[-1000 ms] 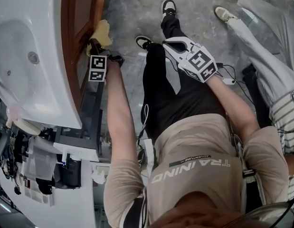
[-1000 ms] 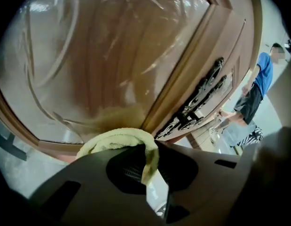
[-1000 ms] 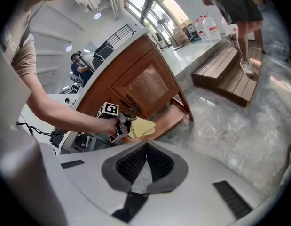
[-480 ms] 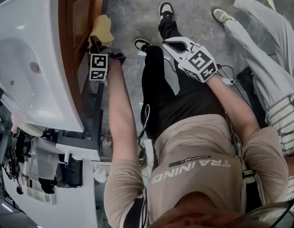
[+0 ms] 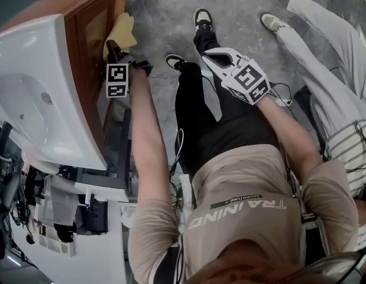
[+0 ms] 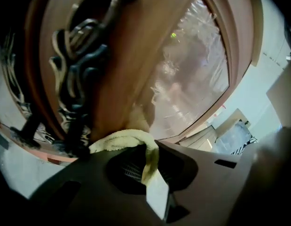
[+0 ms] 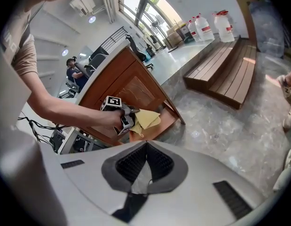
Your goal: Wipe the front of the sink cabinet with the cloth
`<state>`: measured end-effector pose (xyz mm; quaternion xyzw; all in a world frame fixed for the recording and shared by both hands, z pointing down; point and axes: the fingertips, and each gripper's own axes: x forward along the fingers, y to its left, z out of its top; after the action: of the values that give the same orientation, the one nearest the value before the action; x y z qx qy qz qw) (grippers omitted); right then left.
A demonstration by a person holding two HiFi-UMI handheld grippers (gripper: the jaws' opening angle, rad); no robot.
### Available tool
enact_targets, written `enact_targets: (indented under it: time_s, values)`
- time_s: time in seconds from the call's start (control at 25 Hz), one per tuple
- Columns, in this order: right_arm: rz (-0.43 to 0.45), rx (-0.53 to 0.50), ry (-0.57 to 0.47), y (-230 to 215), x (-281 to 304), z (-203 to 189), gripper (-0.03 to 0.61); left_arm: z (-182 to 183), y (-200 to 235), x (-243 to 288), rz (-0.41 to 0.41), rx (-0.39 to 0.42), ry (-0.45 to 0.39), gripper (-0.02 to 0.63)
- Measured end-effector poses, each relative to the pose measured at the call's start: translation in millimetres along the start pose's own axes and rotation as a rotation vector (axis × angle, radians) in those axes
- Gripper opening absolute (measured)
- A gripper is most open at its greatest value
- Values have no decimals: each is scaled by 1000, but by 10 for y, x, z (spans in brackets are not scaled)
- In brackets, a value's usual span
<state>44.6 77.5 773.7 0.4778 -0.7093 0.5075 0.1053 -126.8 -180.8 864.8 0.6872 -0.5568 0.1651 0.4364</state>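
Observation:
The brown wooden sink cabinet (image 5: 91, 34) stands at the upper left under a white basin (image 5: 35, 87). My left gripper (image 5: 116, 51) is shut on a yellow cloth (image 5: 123, 31) and holds it against the cabinet front. In the left gripper view the cloth (image 6: 121, 140) folds over the jaws and touches the door wood (image 6: 121, 74), between a dark ornate metal fitting (image 6: 74, 65) and a glossy panel (image 6: 192, 74). My right gripper (image 5: 213, 55) hangs over the floor, away from the cabinet, shut with nothing in it. The right gripper view shows the cabinet (image 7: 131, 88), the cloth (image 7: 149, 119) and the left gripper (image 7: 131, 121).
Another person's legs and shoes (image 5: 324, 40) stand at the upper right. My holder's own shoes (image 5: 200, 18) are near the cabinet base. White shelving with clutter (image 5: 58, 206) sits beside the basin. Wooden benches (image 7: 225, 74) and water jugs (image 7: 206, 27) lie farther off.
My left gripper and the cloth have slid a little along the cabinet front while the head view shifted. The right gripper has stayed where it was.

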Motion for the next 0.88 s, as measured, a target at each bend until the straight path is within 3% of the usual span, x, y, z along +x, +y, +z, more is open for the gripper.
enact_targets:
  time_s: [0.32,0.64,0.88]
  values:
    - [-25,25,-23,-339,-198,140,12,27,-467,296,-17,9,-5,40]
    - [-40,45,-42,-624,-315,316,12,101,-1091,585,-85,56,-3,40]
    - [-42,45,-54,-741,-363,508,12,92,-1287,669,-75,52,12,40]
